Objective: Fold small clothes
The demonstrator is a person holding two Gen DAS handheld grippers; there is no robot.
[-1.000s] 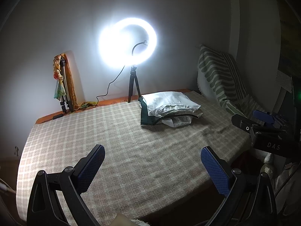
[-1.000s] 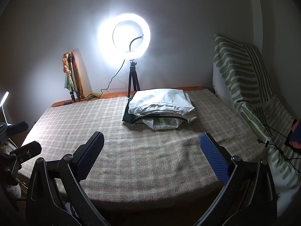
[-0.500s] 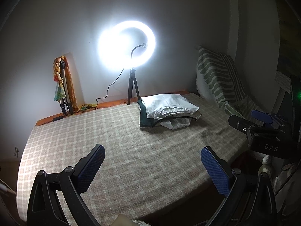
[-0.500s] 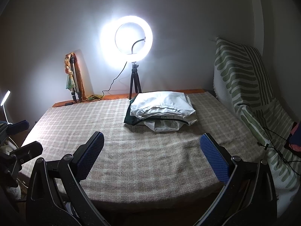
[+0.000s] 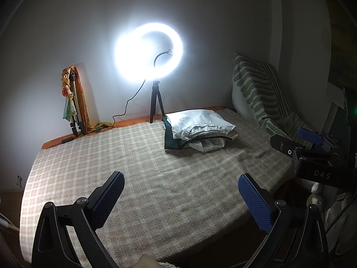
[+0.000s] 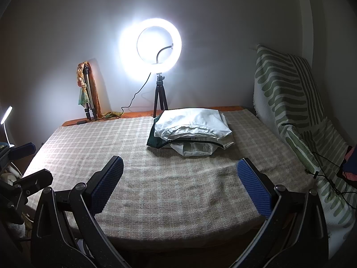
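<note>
While both the left gripper point(image 5: 180, 192) and right gripper point(image 6: 179, 178) hover spread wide and empty over the bed's point(image 6: 156, 178) near edge, the pile of clothes point(image 6: 193, 131) lies well ahead of them, slightly right.

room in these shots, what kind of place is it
Likely a home bedroom set up for recording: a bed under a checked blanket, a lit ring light on a small tripod by the wall, and a pile of clothes on the blanket.
</note>
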